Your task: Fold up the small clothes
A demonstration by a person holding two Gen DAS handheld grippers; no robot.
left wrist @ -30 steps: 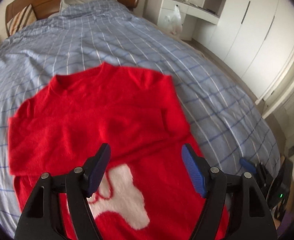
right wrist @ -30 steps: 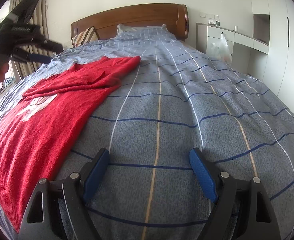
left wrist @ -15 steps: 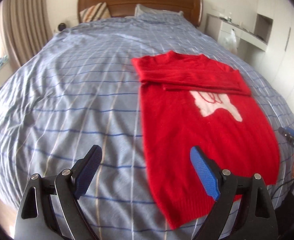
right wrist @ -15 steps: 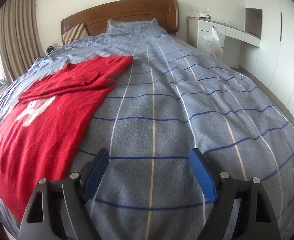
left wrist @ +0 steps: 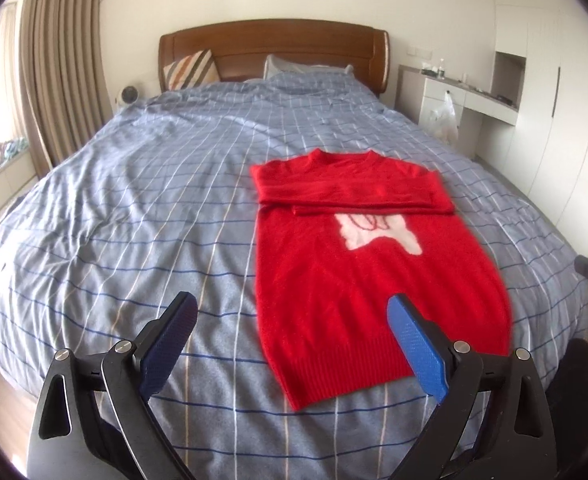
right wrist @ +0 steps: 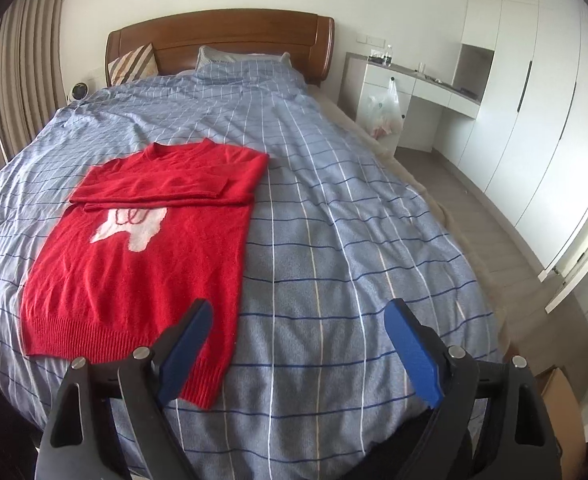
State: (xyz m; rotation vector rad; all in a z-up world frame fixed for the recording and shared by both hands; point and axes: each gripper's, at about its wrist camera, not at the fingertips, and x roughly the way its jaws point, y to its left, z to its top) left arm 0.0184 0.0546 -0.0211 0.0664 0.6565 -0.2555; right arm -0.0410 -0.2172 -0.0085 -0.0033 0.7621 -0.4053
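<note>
Left gripper [left wrist: 290, 340]: tilted down over the bed's foot, jaws opening, nothing between them. Right gripper [right wrist: 298, 340]: same tilt, jaws opening, likewise nothing gripped. Red sweater [right wrist: 134, 256]: flat on the checked duvet [right wrist: 354, 240], both sleeves folded across its chest, white motif showing, no readable writing. Hem near the foot edge; bare duvet on either side.

Bright, even daylight from the curtain [left wrist: 50, 80] side at left, shadows soft. Sweater [left wrist: 370, 264] slightly blurred in left view. Strong fisheye bending, dark corners.
</note>
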